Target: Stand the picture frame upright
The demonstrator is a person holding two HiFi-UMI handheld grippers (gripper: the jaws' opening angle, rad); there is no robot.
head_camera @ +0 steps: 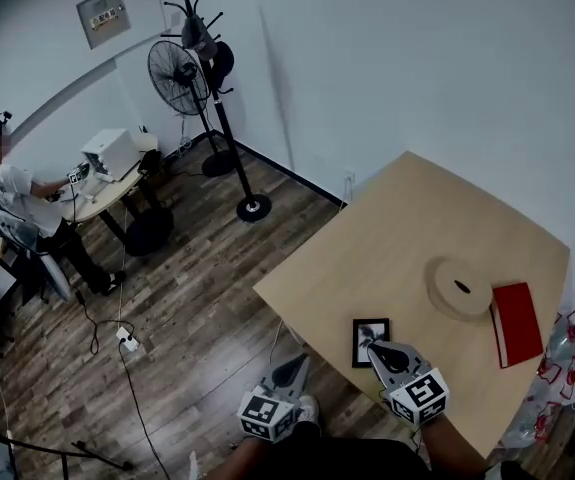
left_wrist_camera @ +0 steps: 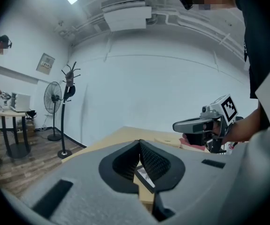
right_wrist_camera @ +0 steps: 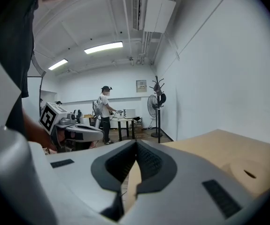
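Picture frame (head_camera: 364, 338) is lying flat, face up, at the table's (head_camera: 407, 228) near edge, 6 o'clock side from where I stand behind the operator. Not upright yet.

Right gripper (head_camera: 375, 346): jaws pressed together, nothing in them. Its tip is over the frame's 4 o'clock corner; can't tell from here whether it touches.

Left gripper (head_camera: 297, 366): jaws also together and empty. It is off the table edge at the frame's 8 o'clock, nose aimed at the frame.

Round wooden disc (head_camera: 459, 288) sits at 2 o'clock from the frame, with a red book (head_camera: 517, 323) just beyond it at 3 o'clock. Both are apart from the frame.

Step in hand looks like the approach. Suggestions:
- Open one set of jaws before coming in; closed tips will only shove the frame.
- Pinch the far edge and tip it up about the near edge.
- Brace the near edge with the other gripper so it doesn't skate off the table.
- Back stand isn't visible; check it's out before letting go.
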